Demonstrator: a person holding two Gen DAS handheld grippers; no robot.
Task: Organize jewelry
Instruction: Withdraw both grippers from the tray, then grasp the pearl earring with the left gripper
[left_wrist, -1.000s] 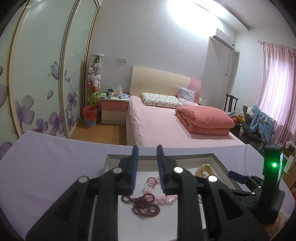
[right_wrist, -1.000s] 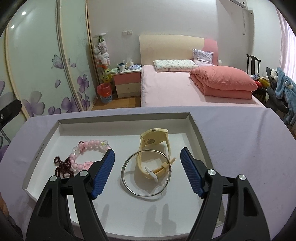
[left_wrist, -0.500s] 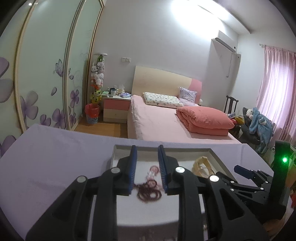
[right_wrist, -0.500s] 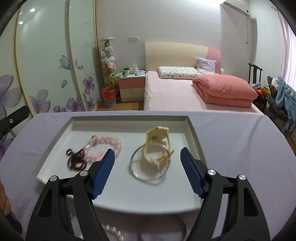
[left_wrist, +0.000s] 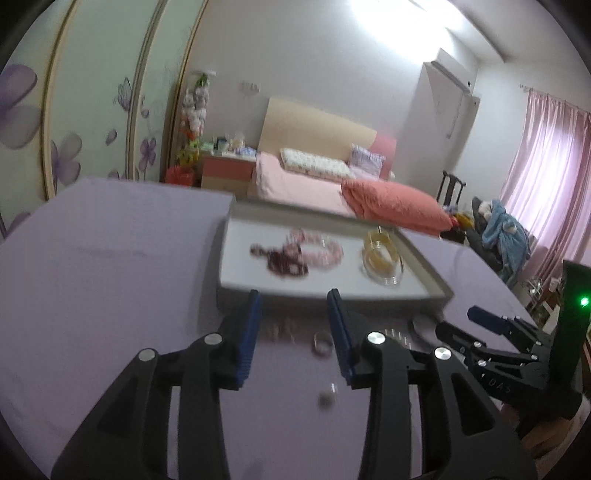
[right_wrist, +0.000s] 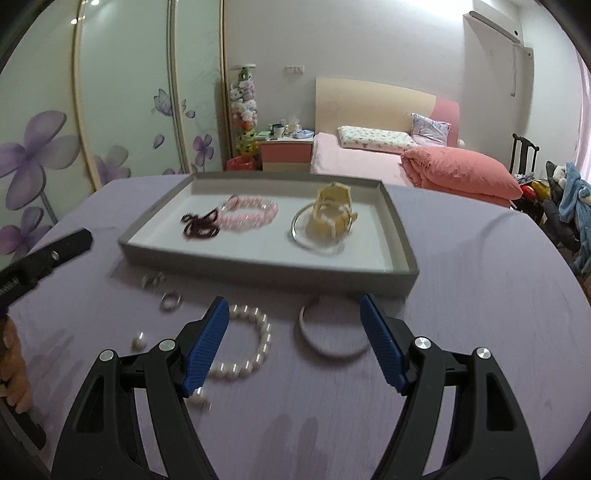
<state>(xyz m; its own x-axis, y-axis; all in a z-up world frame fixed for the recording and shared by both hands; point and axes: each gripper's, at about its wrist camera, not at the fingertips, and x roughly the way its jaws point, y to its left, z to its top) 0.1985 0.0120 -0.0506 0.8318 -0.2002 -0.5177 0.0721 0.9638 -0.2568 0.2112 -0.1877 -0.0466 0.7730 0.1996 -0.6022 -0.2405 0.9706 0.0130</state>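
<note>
The right gripper has its blue fingers spread wide apart, and they hold nothing. The left gripper has its blue fingers partly open, and they hold nothing too.

Close by the right fingers, on the purple table cloth, some jewelry is not put away yet. A white pearl bracelet lies just beside the left finger, partly behind it. A plain silver bangle lies between the two fingers. Out past the left finger sit a small silver ring, a tiny shiny piece too blurry to name, and a little pearl piece. One more small pearl piece peeks out low beside the left finger.

A bit farther, straight ahead of the fingers, is the gray tray. Four things are already inside it: a dark red bead bracelet, a pink bead bracelet, a yellow watch and a thin silver hoop lying around the watch.

So I think the job is about half done. The tray things look sorted, and the loose ones on the cloth have to go in next.

For writing, the only thing seen is a few small pale letters on the right gripper's black body in the left camera view. They are too small and blurry to read for sure. The tray and the jewelry show no brand that can be read.
</note>
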